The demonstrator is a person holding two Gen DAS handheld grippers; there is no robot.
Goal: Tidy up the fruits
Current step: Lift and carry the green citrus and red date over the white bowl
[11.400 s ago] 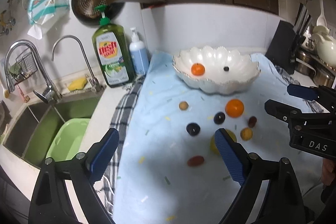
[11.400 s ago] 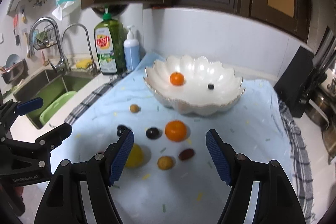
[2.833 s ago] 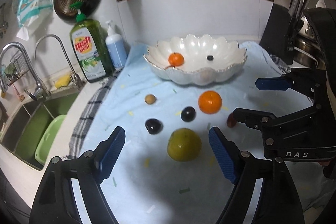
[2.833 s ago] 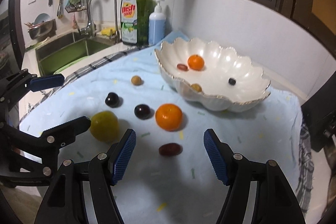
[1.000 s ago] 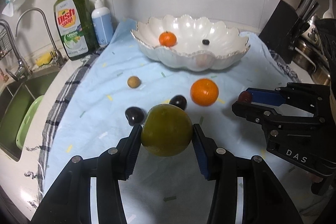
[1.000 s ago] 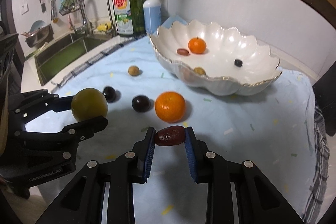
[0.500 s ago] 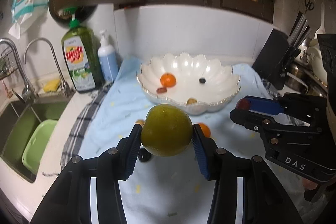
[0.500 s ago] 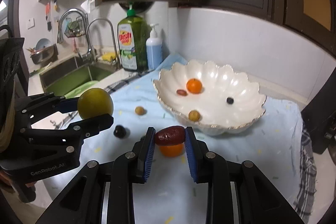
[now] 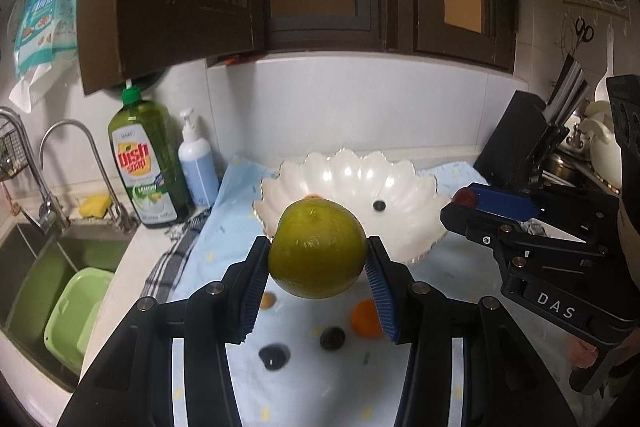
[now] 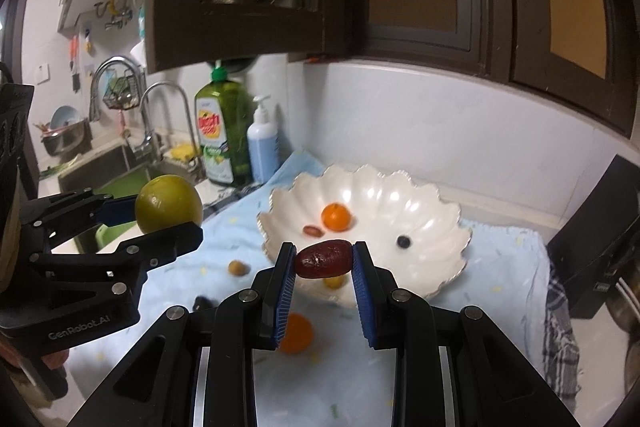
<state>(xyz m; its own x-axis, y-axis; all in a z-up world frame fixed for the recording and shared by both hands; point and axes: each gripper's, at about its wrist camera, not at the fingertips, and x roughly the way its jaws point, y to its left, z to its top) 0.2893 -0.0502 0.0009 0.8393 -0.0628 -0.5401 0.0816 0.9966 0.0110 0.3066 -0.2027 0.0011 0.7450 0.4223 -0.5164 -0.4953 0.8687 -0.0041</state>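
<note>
Carry step, both loads aloft over the counter [image 9: 120,279]: left gripper [image 9: 318,269] fingers clamped on green citrus [image 9: 318,247], right gripper [image 10: 323,267] fingers clamped on red date [image 10: 323,259]. Next, judged: advance over white bowl [image 10: 432,223], lower, release gently.

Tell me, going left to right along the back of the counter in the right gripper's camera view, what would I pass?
Curved tap → green dish soap bottle → blue pump bottle → scalloped white bowl → black block at the far right.
</note>
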